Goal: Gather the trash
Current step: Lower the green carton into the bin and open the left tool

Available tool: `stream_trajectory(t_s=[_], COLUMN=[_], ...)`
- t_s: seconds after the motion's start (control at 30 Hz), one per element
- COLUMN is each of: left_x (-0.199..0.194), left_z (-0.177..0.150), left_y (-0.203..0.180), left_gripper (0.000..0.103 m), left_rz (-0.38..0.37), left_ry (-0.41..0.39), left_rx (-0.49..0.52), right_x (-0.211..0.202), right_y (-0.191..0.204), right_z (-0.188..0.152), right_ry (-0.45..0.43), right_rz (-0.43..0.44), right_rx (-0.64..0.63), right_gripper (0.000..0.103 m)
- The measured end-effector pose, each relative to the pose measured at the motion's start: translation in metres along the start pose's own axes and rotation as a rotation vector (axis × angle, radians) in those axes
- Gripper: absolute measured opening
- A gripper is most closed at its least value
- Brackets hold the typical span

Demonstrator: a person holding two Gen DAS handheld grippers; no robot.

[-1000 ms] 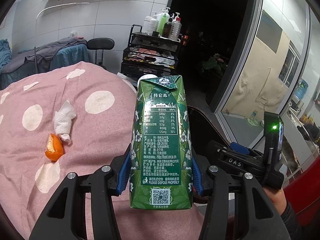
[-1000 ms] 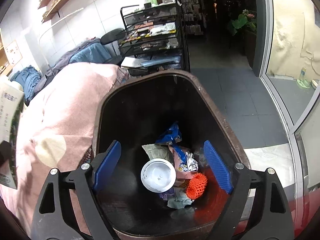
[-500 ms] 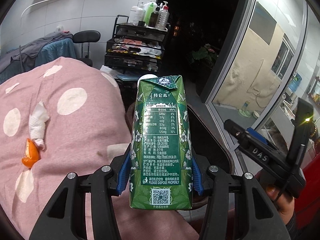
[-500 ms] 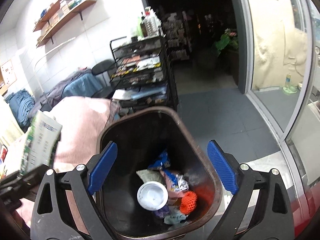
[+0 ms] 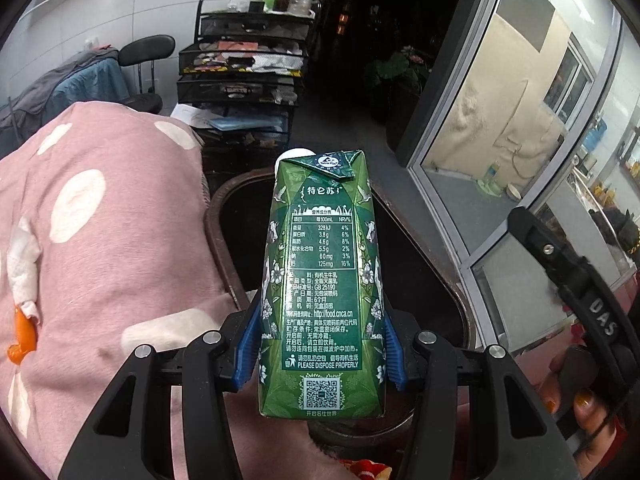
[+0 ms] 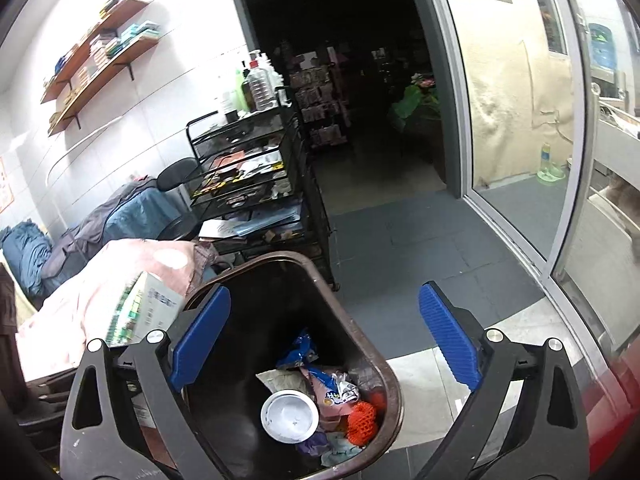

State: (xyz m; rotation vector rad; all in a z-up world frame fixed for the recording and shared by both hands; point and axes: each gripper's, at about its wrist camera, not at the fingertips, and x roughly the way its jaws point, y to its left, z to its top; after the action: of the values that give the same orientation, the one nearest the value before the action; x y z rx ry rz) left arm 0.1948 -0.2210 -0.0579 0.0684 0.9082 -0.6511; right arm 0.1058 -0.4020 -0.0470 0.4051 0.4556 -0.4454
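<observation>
My left gripper [image 5: 320, 348] is shut on a green milk carton [image 5: 322, 284] and holds it upright over the near rim of a dark brown trash bin [image 5: 224, 216]. The carton also shows at the left of the right wrist view [image 6: 140, 312]. My right gripper [image 6: 324, 340] is open and empty above the bin [image 6: 384, 364], which holds a white lid [image 6: 290, 416], an orange net [image 6: 362, 422] and blue wrappers [image 6: 304, 350]. A crumpled white tissue [image 5: 24, 264] and an orange peel [image 5: 22, 336] lie on the pink dotted blanket [image 5: 120, 264].
A black wire rack [image 6: 256, 184] with bottles and papers stands behind the bin. A black stool [image 5: 146, 52] and a cloth-covered bed are at the left. A glass sliding door [image 6: 516, 140] is on the right, with grey floor before it.
My left gripper has carried the carton to the right, from over the blanket to above the bin. My right gripper has risen and drawn back from the bin.
</observation>
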Motion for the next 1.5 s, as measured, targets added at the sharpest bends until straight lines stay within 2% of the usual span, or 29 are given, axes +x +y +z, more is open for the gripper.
stream_trajectory(t_s=[0.4,0.47,0.5,0.53,0.63,0.87,1.03,1.23,1.5], left_x=[0.038,0.039,0.039,0.037,0.032,0.014,-0.016,-0.051,-0.08], left_z=[0.006,0.006,0.006,0.006,0.006,0.007,0.004,-0.007,-0.024], left_y=[-0.012,-0.013,-0.013,-0.013,-0.011,-0.01,-0.007,0.001,0.031], left_gripper=[0.051,0.056,0.065,0.07,0.077,0.083,0.088,0.091,0.091], left_rz=[0.037,0.044,0.045,0.046,0.041,0.038,0.045,0.075,0.089], left_ry=[0.122,0.127,0.126,0.119,0.102,0.03,-0.075,-0.172,-0.214], left_rx=[0.027,0.031,0.032,0.032,0.025,0.017,0.021,0.03,-0.022], right_x=[0.0,0.0,0.0,0.0,-0.001,-0.001,0.0,0.0,0.002], right_y=[-0.012,-0.013,-0.013,-0.013,-0.014,-0.016,-0.016,-0.011,0.008], right_z=[0.004,0.004,0.004,0.004,0.005,0.004,0.003,0.0,-0.005], right_ry=[0.007,0.008,0.006,0.006,-0.003,-0.006,0.0,0.011,0.028], right_rz=[-0.026,-0.028,-0.029,-0.03,-0.034,-0.035,-0.024,0.011,0.058], right_rx=[0.035,0.033,0.034,0.036,0.037,0.04,0.037,0.02,-0.021], right_gripper=[0.095,0.095,0.095,0.095,0.096,0.097,0.097,0.097,0.097])
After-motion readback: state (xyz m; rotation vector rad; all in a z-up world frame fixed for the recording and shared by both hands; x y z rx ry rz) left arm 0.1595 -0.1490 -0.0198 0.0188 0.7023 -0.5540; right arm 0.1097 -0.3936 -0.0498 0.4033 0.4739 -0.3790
